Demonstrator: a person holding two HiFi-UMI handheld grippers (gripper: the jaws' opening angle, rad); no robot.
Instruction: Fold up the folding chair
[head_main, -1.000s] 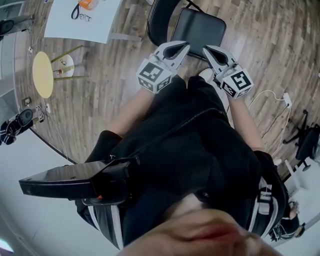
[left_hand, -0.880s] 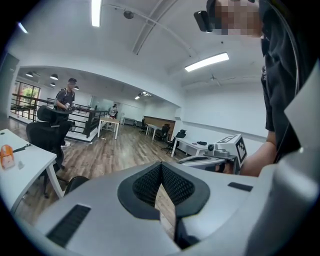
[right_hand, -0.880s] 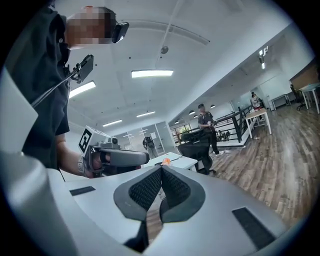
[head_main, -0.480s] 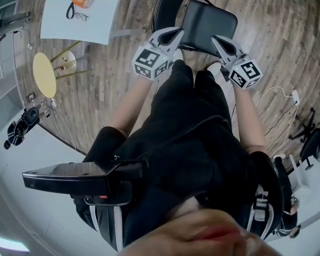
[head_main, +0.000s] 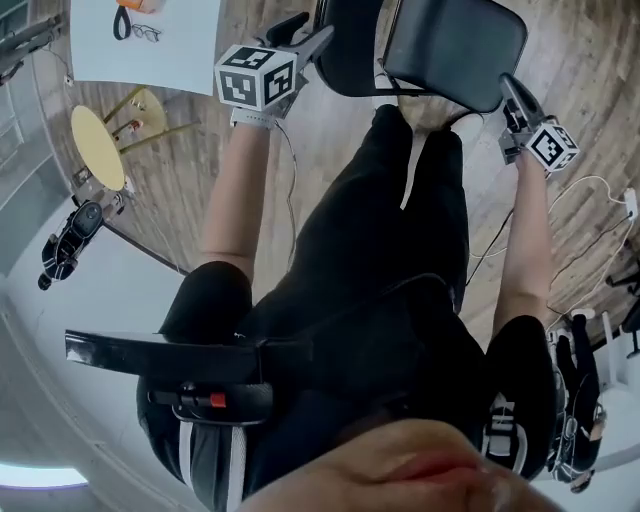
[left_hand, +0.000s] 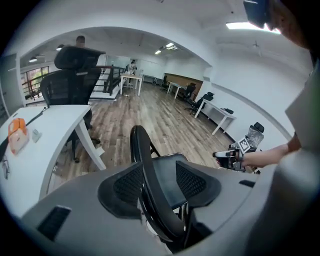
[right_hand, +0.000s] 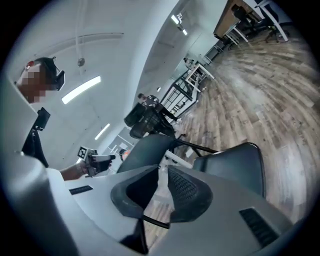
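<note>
Left gripper (left_hand: 159, 167): fingers (left_hand: 120, 187) spread wide, having just been opening. Straddles the top edge of the backrest (left_hand: 145, 165), which stands in the gap between the pads; no squeeze on it to be seen. Tilts downward onto that edge, marker cube up, at the end of a bare forearm (head_main: 235, 200) stretched straight ahead from the body.

Right gripper (right_hand: 161, 170): fingers (right_hand: 187, 192) drawn together, only a sliver of floor showing between them. Sits just beside the right front corner of the seat (head_main: 455, 45); whether it touches, cannot tell. Points nearly level, rolled onto its side, on an arm held out along the right of the legs (head_main: 400, 200).

Folding chair (head_main: 345, 50): black, standing unfolded on the wooden floor (head_main: 260, 240) right in front of the person's legs, seat level, backrest upright on the left side in the head view. Reaches across both gripper views as well, seat in the right one at (right_hand: 235, 165).

Counted: two grippers, one in each hand, each visible in the other's view; one folding chair; one white table (head_main: 150, 50) and one round yellow stool (head_main: 97, 145) off to the left, well apart from the chair; one black office chair (left_hand: 70, 80) behind the white table in the left gripper view.
</note>
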